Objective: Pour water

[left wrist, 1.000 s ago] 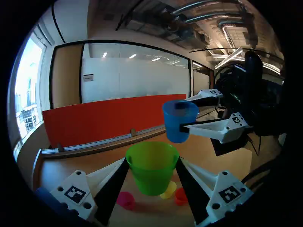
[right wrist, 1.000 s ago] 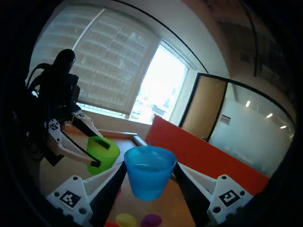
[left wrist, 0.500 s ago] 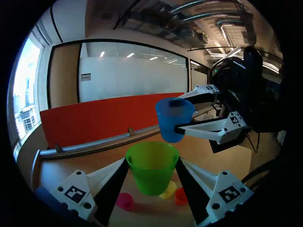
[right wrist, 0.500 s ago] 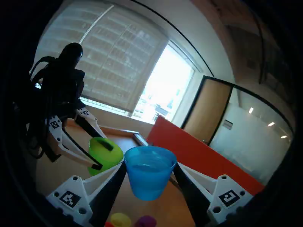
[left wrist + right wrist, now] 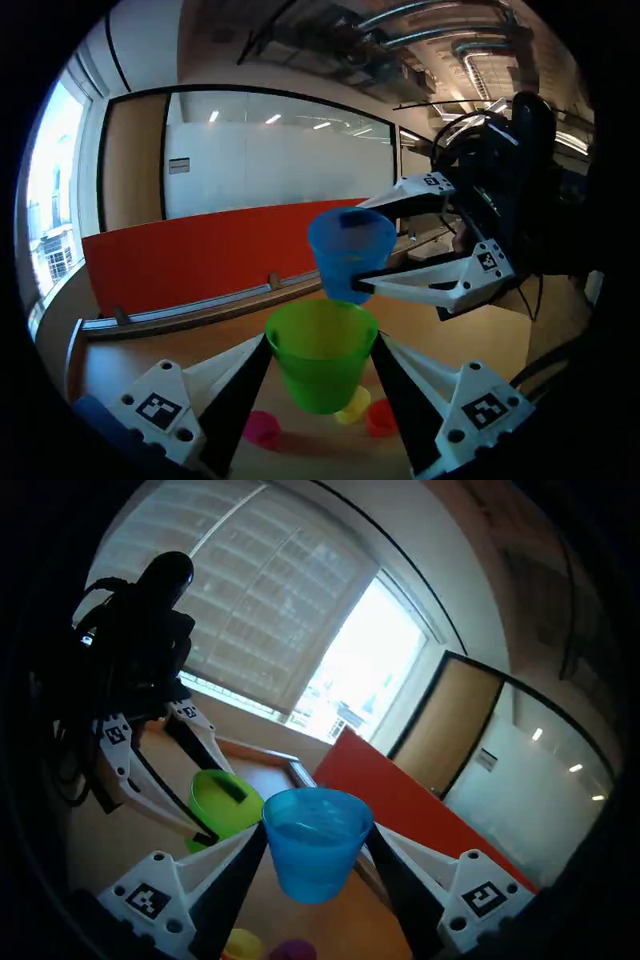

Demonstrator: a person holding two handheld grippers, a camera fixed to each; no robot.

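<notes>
The left gripper (image 5: 322, 346) clamped one green cup (image 5: 322, 372), the right gripper (image 5: 317, 836) one blue cup (image 5: 317, 868); three small cups (image 5: 260, 426) sat partly hidden behind the green one.

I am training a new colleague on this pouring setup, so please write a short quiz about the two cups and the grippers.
1. True or false: the blue plastic cup in the right gripper holds water.
2. The left gripper grips which? A) green plastic cup B) red bowl C) glass jar.
3. Fill in: in the left gripper view, the blue cup hangs ___ the green cup's rim.
Key: 1 true; 2 A; 3 above.
</notes>
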